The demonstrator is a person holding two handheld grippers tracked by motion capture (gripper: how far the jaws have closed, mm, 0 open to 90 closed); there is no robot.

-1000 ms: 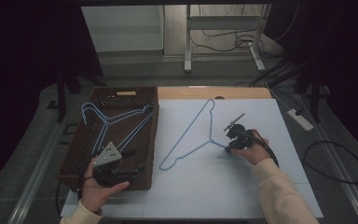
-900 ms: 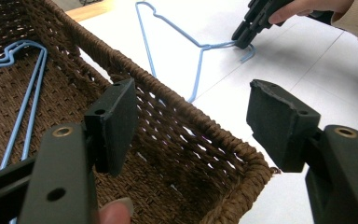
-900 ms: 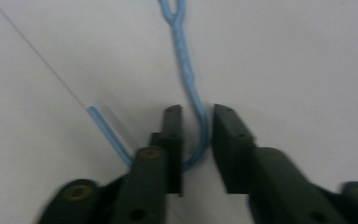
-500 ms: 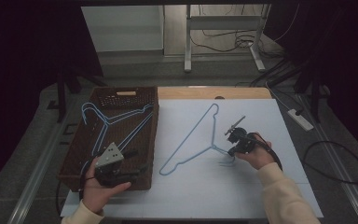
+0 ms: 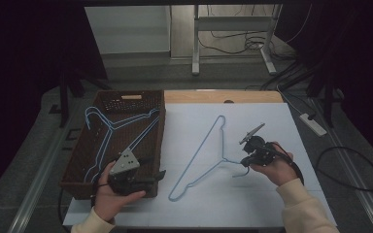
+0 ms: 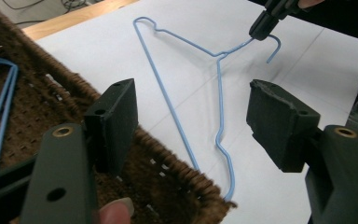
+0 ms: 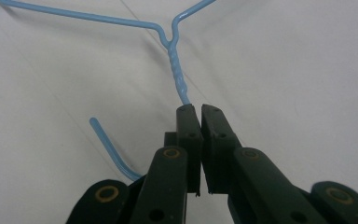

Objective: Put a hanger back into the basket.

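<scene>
Blue wire hanger's [image 7: 175,56] neck between the right gripper's [image 7: 200,109] closed jaws

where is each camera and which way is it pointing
High view: above the person's side, facing forward and down on the table; both forearms, left gripper and right gripper show.
Left gripper view: rides the left gripper, looking across the basket rim; its open jaws and a fingertip show.
Right gripper view: rides the right gripper, looking along jaws shut on the hanger.
All three share that hanger.
</scene>
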